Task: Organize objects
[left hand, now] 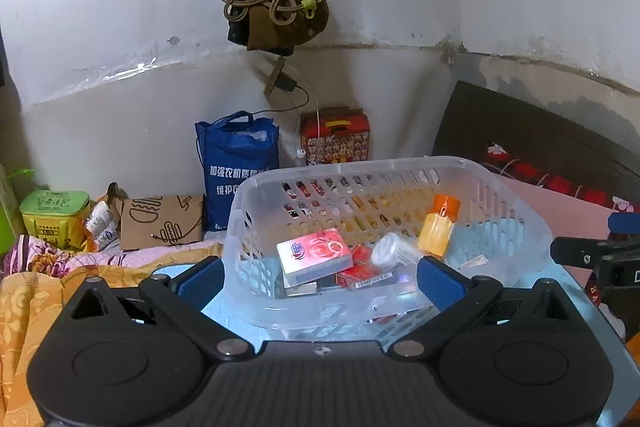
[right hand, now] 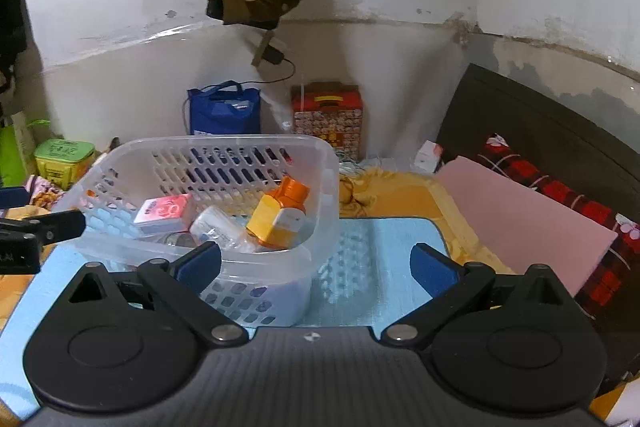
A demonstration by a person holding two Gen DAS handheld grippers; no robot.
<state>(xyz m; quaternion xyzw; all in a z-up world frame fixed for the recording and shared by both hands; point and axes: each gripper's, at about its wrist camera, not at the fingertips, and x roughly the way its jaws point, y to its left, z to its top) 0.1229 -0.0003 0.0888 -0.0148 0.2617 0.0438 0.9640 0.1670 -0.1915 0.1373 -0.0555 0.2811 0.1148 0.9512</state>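
Both my tongs stood spread, nothing between the blue pads. Left gripper (left hand: 320, 277) sat low before the near wall of the clear plastic basket (left hand: 516, 187), its pads to either side of the front wall, not touching as far as I could tell. Right gripper (right hand: 316, 263) was off to the basket's (right hand: 132, 151) right, over the light blue mat (right hand: 372, 267); its left pad (right hand: 200, 265) lay in front of the basket's near right corner, contact uncertain.

Basket contents: pink-and-white box (left hand: 314, 255) lying flat at left; white cylindrical bottle (left hand: 390, 251) on its side in the middle; orange bottle (left hand: 438, 227) with orange cap leaning at right; red packet (left hand: 358, 269) partly under the box. All inside the basket, which stood on the mat.

Behind, by the wall: blue tote bag (left hand: 236, 163), red patterned box (left hand: 336, 135), green tin (left hand: 54, 211).
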